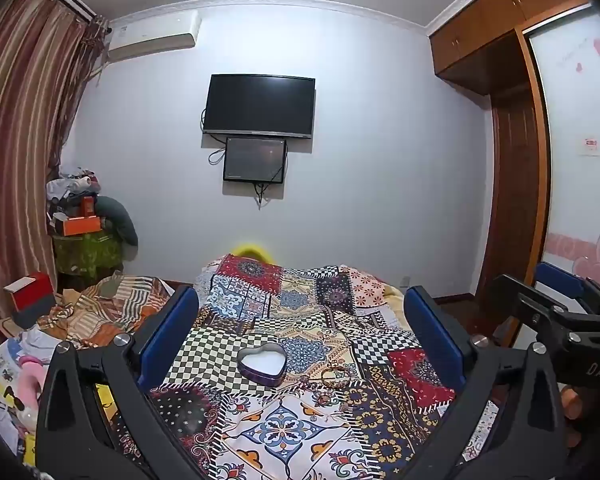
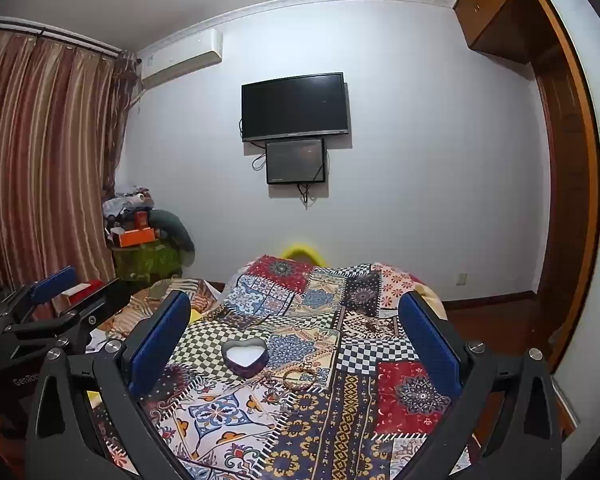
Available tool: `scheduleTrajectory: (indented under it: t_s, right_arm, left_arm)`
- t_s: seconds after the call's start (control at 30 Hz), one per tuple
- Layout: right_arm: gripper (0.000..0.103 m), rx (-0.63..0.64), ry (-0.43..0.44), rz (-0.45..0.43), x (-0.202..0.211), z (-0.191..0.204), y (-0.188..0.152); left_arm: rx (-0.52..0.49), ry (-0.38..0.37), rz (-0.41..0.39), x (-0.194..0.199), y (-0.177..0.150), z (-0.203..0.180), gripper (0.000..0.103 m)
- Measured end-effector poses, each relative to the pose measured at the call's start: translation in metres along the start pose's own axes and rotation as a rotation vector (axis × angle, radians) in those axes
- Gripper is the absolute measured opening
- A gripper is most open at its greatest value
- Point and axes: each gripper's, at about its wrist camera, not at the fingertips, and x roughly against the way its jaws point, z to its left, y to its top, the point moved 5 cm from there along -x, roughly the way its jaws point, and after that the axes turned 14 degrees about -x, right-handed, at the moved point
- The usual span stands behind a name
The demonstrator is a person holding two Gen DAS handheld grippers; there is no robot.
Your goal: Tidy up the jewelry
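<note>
A heart-shaped purple tin [image 1: 262,363] with a white inside lies open on the patchwork bedspread [image 1: 288,428]; it also shows in the right wrist view [image 2: 246,356]. A brown beaded bracelet [image 1: 335,377] lies just right of the tin, apart from it, also in the right wrist view [image 2: 300,378]. My left gripper [image 1: 300,328] is open and empty, held above the bed short of the tin. My right gripper [image 2: 296,328] is open and empty, also short of the tin. Each gripper shows in the other's view: the right one [image 1: 556,300], the left one [image 2: 56,292].
The bedspread [image 2: 320,432] covers the bed. A striped blanket [image 1: 108,308] and loose items lie left of it. A cluttered stand [image 1: 84,248] sits by the curtain. A TV [image 1: 259,106] hangs on the far wall. A wooden wardrobe [image 1: 516,160] stands at the right.
</note>
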Motion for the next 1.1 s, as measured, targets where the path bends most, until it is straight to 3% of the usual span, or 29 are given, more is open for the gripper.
scheduleTrajectory:
  t_s: [0.67, 1.1]
  right_arm:
    - [0.103, 0.009, 0.004, 0.012, -0.001, 0.001, 0.002]
    - [0.103, 0.005, 0.007, 0.02, -0.003, 0.003, 0.001]
  left_arm:
    - [0.047, -0.012, 0.041, -0.006, -0.011, 0.011, 0.103]
    - [0.026, -0.013, 0.062, -0.01, -0.014, 0.006, 0.103]
